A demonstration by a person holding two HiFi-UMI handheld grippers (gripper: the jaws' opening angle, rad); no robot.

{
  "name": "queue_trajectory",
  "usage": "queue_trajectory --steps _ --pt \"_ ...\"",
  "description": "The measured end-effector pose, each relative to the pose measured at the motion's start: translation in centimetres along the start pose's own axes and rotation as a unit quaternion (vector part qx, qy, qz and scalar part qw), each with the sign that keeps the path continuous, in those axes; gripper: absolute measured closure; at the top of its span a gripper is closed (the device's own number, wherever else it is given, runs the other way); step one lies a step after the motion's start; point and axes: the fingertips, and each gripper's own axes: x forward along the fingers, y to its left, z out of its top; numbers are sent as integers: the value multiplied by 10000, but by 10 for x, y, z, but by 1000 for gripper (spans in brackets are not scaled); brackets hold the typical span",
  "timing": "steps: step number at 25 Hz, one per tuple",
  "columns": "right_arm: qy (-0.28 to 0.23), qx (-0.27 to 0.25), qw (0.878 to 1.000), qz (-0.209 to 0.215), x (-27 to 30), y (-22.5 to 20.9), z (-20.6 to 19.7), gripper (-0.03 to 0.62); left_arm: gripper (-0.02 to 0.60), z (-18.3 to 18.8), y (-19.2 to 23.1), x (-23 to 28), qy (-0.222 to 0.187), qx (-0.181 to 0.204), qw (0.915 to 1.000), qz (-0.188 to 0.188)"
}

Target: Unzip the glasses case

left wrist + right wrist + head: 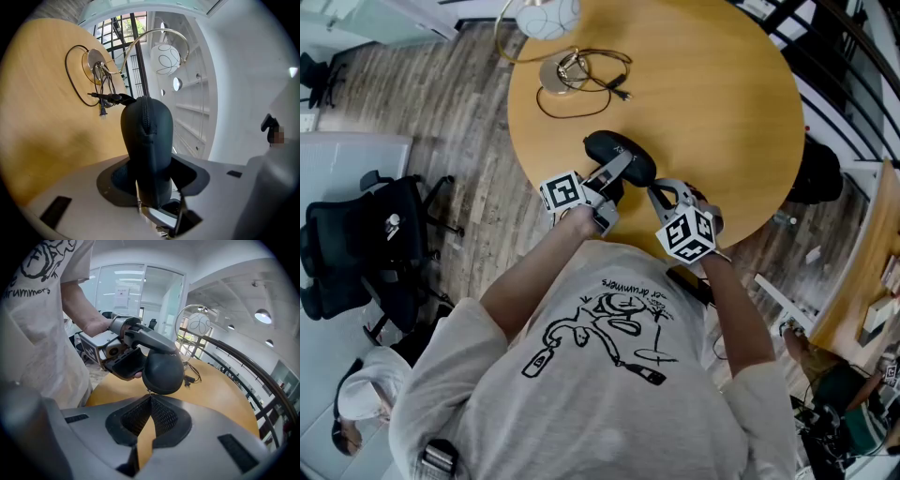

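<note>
Glasses case [621,155] at table [722,112] near edge, zip looks fully shut; our left gripper [614,176] clamps it; right gripper [149,398] pinched closed on zip pull [148,391]; whole unzip left

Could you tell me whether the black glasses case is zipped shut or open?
Zipped shut, as far as visible: the black oval fabric glasses case shows closed zipper teeth with no gap.

- The glasses case [619,152] sits between your left gripper's [614,175] jaws, over the table's [712,103] near edge.
- Your right gripper's [656,190] tips touch its right end.
- A lamp base [562,73] and cable [581,105] lie behind it on the table.
</note>
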Motion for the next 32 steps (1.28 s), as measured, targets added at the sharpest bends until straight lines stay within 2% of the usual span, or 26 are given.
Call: queue_trajectory --steps 11,20,28,32 --pt "157 10 9998 -146 0 -10 -9 574 387 -4 4 -6 240 -73 9997 1" --pt "224 -181 9993 -234 -3 -18 -12 574 385 -20 1 -7 906 -5 9959 -74" --pt "316 -622 9970 -342 -5 -20 -10 574 382 -41 -2 -8 1671 114 9859 26" --pt "351 -730 9960 -382 -5 -22 -10 574 380 -49 -2 -8 2137 486 9757 60"
